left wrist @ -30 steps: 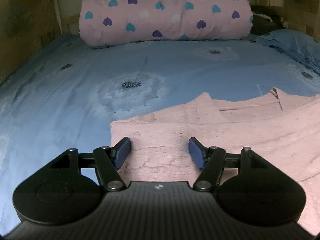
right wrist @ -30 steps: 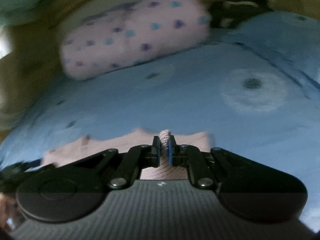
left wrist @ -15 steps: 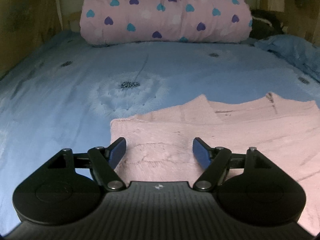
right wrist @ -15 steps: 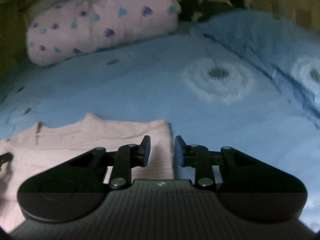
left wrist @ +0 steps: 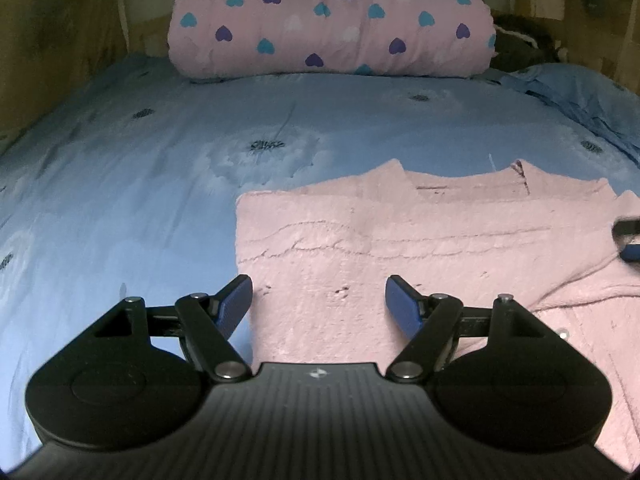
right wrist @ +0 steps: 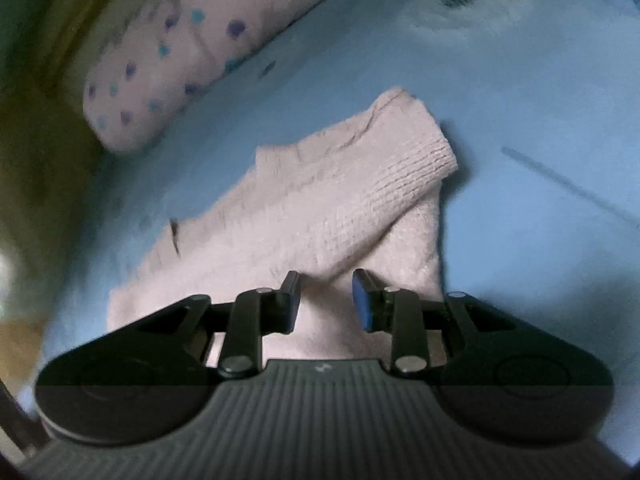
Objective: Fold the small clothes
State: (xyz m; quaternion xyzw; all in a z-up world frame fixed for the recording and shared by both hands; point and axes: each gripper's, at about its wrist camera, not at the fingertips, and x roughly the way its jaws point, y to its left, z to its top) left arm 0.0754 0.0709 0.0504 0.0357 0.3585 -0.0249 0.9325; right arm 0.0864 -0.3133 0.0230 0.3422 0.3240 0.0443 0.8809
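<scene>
Hovering both grippers over the pink sweater (left wrist: 420, 248): left gripper (left wrist: 319, 304) spread wide, empty; right gripper (right wrist: 326, 300) half-spread, empty, folded sleeve (right wrist: 384, 184) lying at 12 o'clock, nearer us there.

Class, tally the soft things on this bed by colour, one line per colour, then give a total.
Pink: 2, the knitted garment and the heart-print quilt roll.
Blue: 2, the bedsheet and the crumpled blue cloth.
Total: 4

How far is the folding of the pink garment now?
Done: one end of the pink sweater is turned over onto its body. In hand: nothing; left gripper and right gripper are both open above it. Left: the remaining folds.
</scene>
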